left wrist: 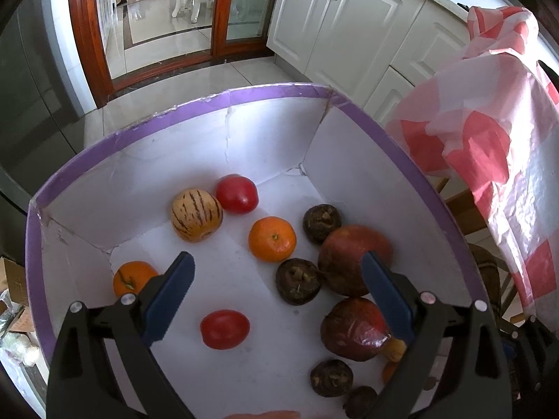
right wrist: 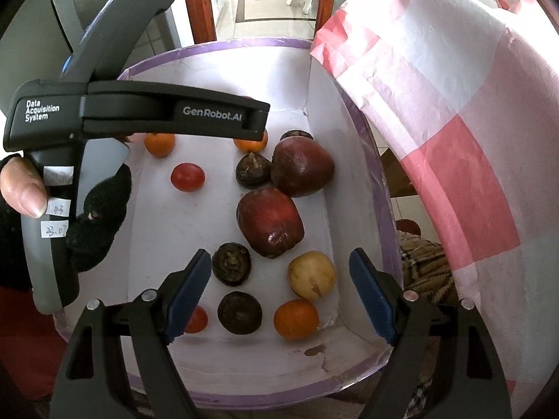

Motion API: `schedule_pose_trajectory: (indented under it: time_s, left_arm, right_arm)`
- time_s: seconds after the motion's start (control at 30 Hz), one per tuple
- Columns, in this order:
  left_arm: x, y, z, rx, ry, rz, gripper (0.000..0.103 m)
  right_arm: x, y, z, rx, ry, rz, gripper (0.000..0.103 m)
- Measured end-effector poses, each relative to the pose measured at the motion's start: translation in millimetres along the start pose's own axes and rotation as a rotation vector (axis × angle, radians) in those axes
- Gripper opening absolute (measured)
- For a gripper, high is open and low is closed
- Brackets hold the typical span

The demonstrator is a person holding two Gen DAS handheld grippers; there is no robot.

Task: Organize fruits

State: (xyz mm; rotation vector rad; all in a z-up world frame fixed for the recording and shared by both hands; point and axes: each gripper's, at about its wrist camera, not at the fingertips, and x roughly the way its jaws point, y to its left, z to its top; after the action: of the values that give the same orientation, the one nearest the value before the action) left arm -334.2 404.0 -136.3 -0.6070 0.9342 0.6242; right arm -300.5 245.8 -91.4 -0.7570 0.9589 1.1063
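Observation:
A white box with a purple rim [left wrist: 223, 99] [right wrist: 244, 43] holds loose fruit. In the left wrist view I see a striped yellow melon [left wrist: 196, 215], two red tomatoes [left wrist: 237, 193] [left wrist: 224, 329], oranges [left wrist: 272, 239] [left wrist: 132, 277], dark brown round fruits [left wrist: 298, 281] [left wrist: 321, 222] and two large dark red fruits [left wrist: 353, 258] [left wrist: 353, 328]. My left gripper [left wrist: 277, 296] hangs open and empty above the box floor. My right gripper [right wrist: 279, 293] is open and empty over the near end, above a brown fruit [right wrist: 231, 263], a pale yellow fruit [right wrist: 311, 274] and an orange [right wrist: 296, 318].
A pink and white checked cloth [left wrist: 489, 132] [right wrist: 454, 122] hangs along the box's right side. The left gripper's body [right wrist: 139, 115] and the hand holding it cross the right wrist view. White cabinets [left wrist: 349, 17] and a wooden door frame [left wrist: 87, 35] stand behind.

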Motion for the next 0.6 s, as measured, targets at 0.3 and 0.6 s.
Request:
schedule_pose_trajectory:
  time_s: [0.3,0.6]
  left_arm:
    - [0.4,0.2,0.7,0.004,0.003,0.0,0.096]
    - [0.1,-1.0,-0.7,0.001,0.002,0.003,0.096]
  right_arm:
    - [0.1,-1.8,-0.7,0.007,0.005,-0.001,0.079]
    - [0.8,-3.6,-0.7,0.012,0.011,-0.001,0.079]
